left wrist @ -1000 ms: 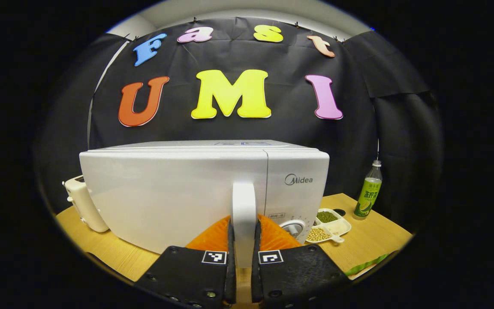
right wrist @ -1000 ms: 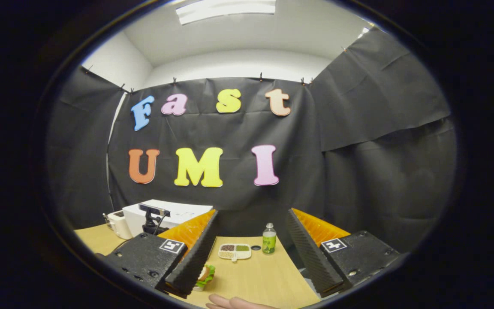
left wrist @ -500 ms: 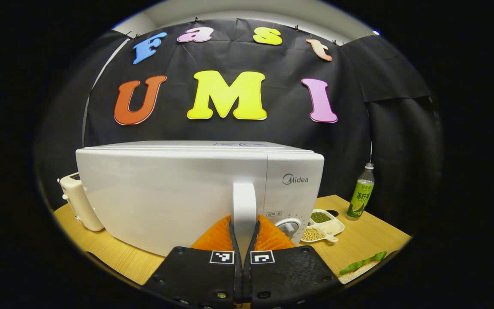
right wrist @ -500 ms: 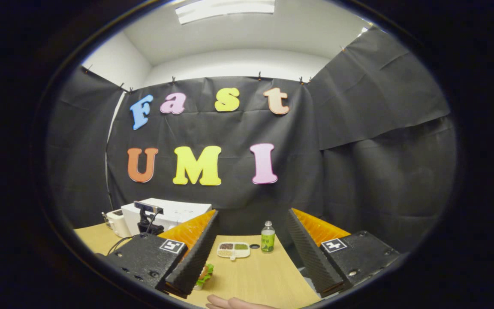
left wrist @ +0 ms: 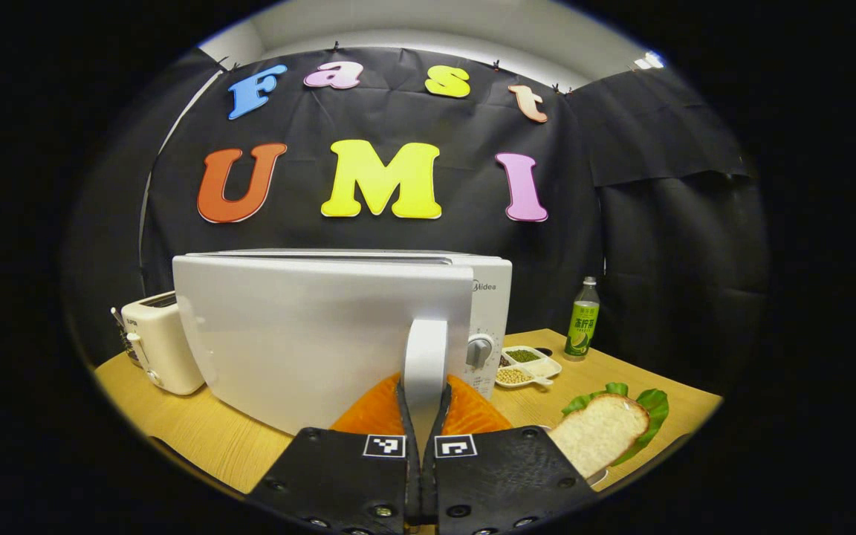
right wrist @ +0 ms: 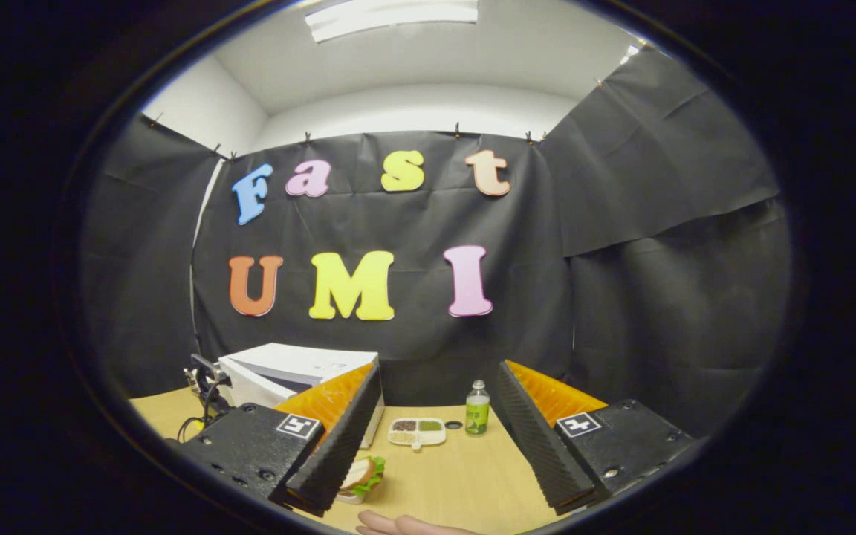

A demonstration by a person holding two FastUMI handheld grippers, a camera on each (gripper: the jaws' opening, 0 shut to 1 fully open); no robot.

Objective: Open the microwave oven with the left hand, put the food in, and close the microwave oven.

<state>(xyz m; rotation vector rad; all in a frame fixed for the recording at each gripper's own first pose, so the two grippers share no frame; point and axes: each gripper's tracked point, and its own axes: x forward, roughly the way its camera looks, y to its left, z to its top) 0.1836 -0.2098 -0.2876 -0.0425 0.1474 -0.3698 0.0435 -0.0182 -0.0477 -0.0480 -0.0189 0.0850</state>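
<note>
**Microwave door part open, left gripper on the handle**

The white microwave [left wrist: 339,327] stands on the wooden surface [left wrist: 198,438], toward its back edge and near the black cloth wall. Its door [left wrist: 302,334] is swung a little way out from the body, so the control panel with its round knob [left wrist: 478,349] sits behind the door's free edge. The left gripper [left wrist: 423,397] has its two fingers pressed tight on the upright white door handle [left wrist: 425,357].

The food, a sandwich [left wrist: 600,431] of white bread with green lettuce, lies on the surface near its front edge, to the right of the microwave. Behind it, toward the back edge, are a small divided dish of beans [left wrist: 523,365] and a green drink bottle [left wrist: 581,328]. A cream toaster [left wrist: 160,342] stands just beside the microwave on its other side.

The right gripper [right wrist: 439,438] hangs above the surface with its fingers spread wide and nothing between them. A hand [right wrist: 406,525] shows at the near edge below it.
</note>
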